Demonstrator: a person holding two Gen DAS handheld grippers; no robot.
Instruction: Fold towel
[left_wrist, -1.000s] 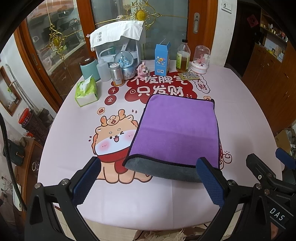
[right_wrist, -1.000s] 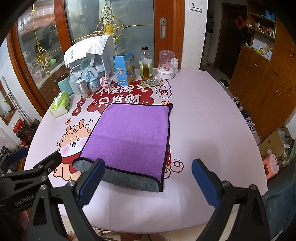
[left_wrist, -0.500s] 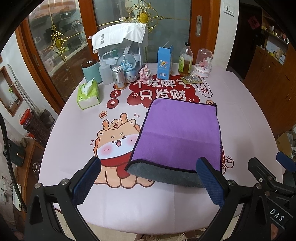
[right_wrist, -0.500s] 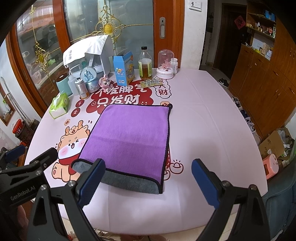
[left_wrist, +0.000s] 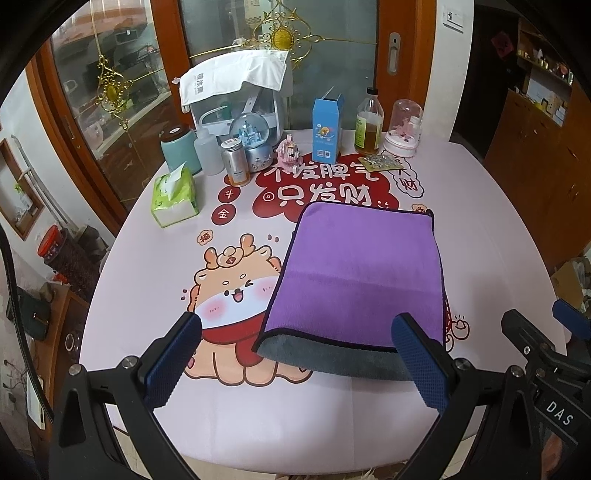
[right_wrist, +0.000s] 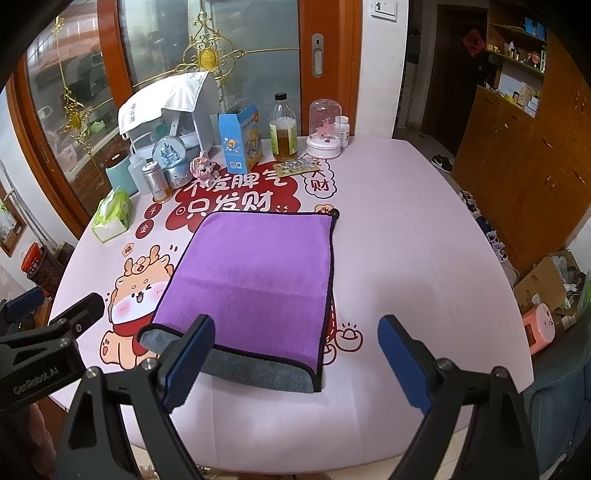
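Note:
A purple towel (left_wrist: 362, 269) lies folded flat on the table, its grey underside showing along the near edge; it also shows in the right wrist view (right_wrist: 258, 273). My left gripper (left_wrist: 295, 362) is open and empty, held above the table's near edge in front of the towel's near left part. My right gripper (right_wrist: 295, 358) is open and empty, in front of the towel's near right corner. Neither gripper touches the towel.
The table (left_wrist: 147, 266) has a pink printed cover. At its far side stand a green tissue pack (left_wrist: 173, 195), a teal jar (left_wrist: 179, 149), a snow globe (left_wrist: 253, 144), a blue carton (left_wrist: 327, 125), an oil bottle (left_wrist: 369, 125) and a glass dome (left_wrist: 404, 129). Wooden cabinets (right_wrist: 524, 147) stand at the right.
Both grippers have pulled back and up slightly from the towel, staying open. The towel has not moved.

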